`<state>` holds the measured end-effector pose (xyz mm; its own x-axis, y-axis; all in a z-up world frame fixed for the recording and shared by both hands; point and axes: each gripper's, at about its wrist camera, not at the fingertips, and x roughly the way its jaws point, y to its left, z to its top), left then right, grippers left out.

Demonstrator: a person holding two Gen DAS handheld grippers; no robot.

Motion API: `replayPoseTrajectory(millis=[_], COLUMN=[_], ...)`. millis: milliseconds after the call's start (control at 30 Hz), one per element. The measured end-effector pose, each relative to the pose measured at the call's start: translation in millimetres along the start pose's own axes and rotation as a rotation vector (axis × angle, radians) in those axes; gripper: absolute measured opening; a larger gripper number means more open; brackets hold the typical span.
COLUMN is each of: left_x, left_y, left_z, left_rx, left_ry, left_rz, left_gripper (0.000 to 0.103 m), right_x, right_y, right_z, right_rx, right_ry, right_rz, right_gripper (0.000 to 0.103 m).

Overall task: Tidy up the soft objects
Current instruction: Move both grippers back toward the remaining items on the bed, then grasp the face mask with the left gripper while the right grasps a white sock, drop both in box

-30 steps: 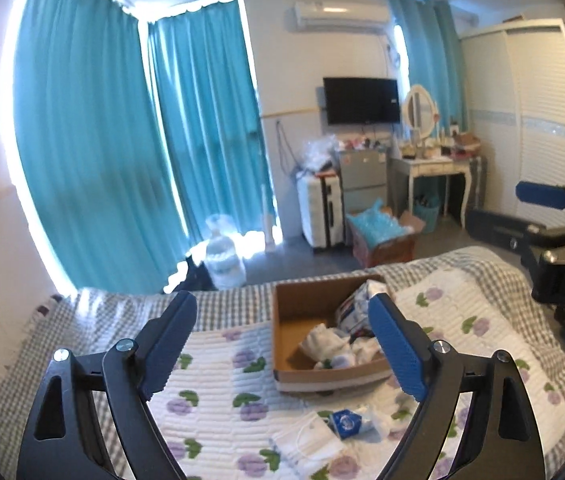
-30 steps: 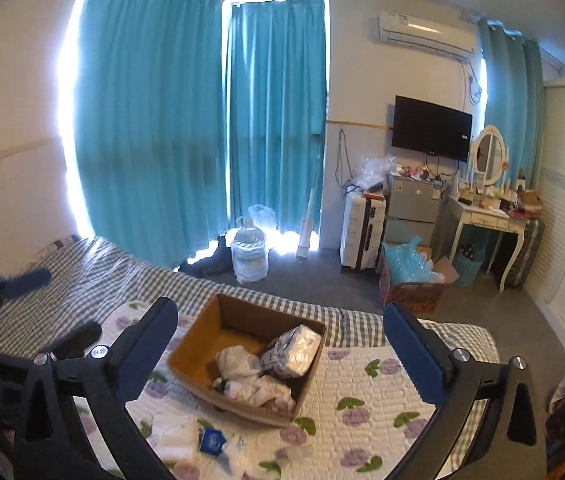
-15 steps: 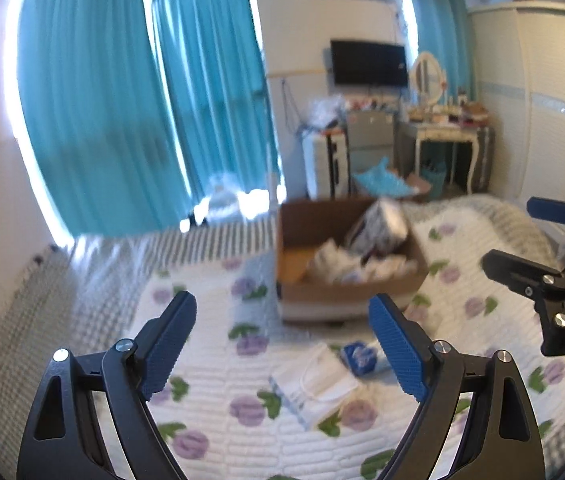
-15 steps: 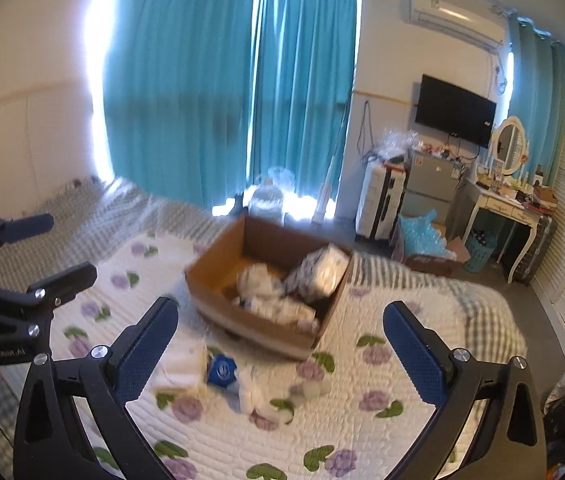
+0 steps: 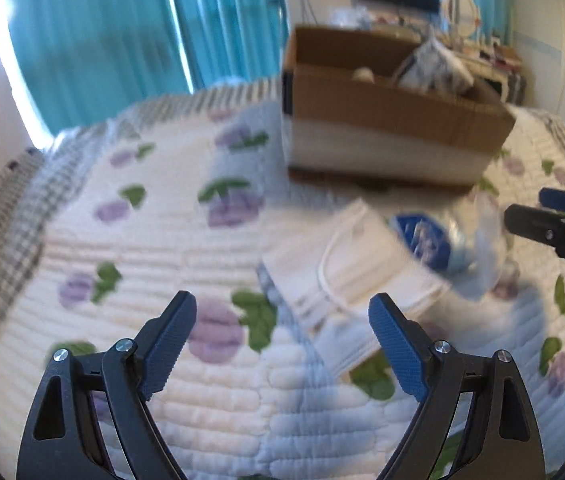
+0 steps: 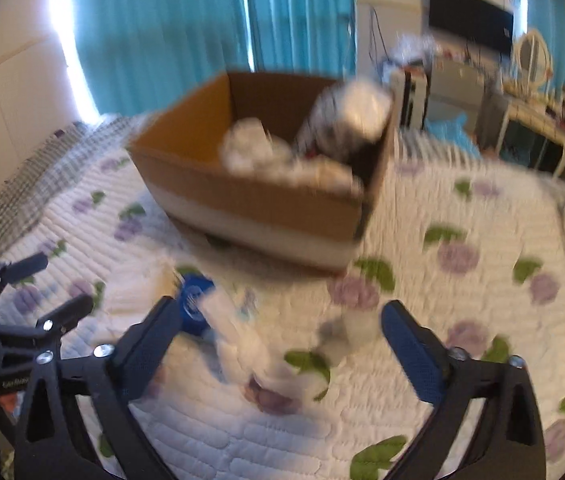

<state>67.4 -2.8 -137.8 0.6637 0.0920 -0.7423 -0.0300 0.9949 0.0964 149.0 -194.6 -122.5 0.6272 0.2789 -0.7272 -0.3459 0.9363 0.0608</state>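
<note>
Left gripper (image 5: pixel 282 340) fingers spread wide and empty at lower centre, flat white fabric pouch (image 5: pixel 356 264) just above, right gripper (image 6: pixel 280 340) fingers likewise apart, brown cardboard box (image 6: pixel 258 200) at upper centre on floral quilted bed (image 6: pixel 462 280).

Bright daylight glares through curtains (image 5: pixel 94 36); both fisheye views motion-blurred.
</note>
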Motion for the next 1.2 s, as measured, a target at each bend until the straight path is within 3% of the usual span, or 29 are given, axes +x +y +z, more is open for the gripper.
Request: replayPoseTrajectory(millis=[200,267,333,367,500,733,833,933,1000,1067,1200], left_x=[-4.7,-5.8,-5.6,-5.9,-8.9,5.2,19.7,40.6,41.1,36.2,27.7], left_y=[2.6,3.5,4.1,4.0,-0.1,-25.7,-29.0,-27.9,-27.1,-28.7,-26.7], left_z=[-1.4,-2.5,-2.5,-2.5,0.6,3.1,4.9,-1.0,-4.4,-4.6,-7.2], left_rx=[-0.025,-0.03,-0.033,-0.034,-0.032,-0.022,-0.033,-0.032,-0.034,-0.024,-0.024], left_ry=[-0.003,-0.003,0.001,0.0,-0.005,0.047,0.079,0.122,0.109,0.09,0.06], left_rz=[-0.021,-0.022,-0.025,-0.026,-0.04,-0.096,-0.128,-0.107,-0.113,-0.118,-0.113], left_gripper=[0.089,0.089,0.089,0.089,0.089,0.089,0.089,0.087,0.087,0.076,0.045], right_x=[36.4,46.2,53.4,54.8,39.8,16.5,13.5,14.7,14.1,13.6,11.3], right_y=[3.0,7.1,10.3,12.2,19.4,11.8,9.4,8.0,6.3,6.1,8.5], right_z=[-17.3,-21.5,-26.5,-29.0,-32.0,-25.2,-24.6,-26.2,-26.8,-26.5,-27.9], right_rx=[0.001,-0.014,-0.026,-0.035,-0.084,-0.054,-0.046,-0.032,-0.019,-0.013,-0.011], right_ry=[0.125,0.16,0.191,0.198,0.148,0.082,0.08,0.097,0.099,0.099,0.099], right_rz=[0.019,0.027,0.036,0.035,0.008,-0.007,0.002,0.018,0.027,0.027,0.038], right_gripper=[0.082,0.065,0.034,0.031,0.029,0.029,0.029,0.029,0.029,0.029,0.029])
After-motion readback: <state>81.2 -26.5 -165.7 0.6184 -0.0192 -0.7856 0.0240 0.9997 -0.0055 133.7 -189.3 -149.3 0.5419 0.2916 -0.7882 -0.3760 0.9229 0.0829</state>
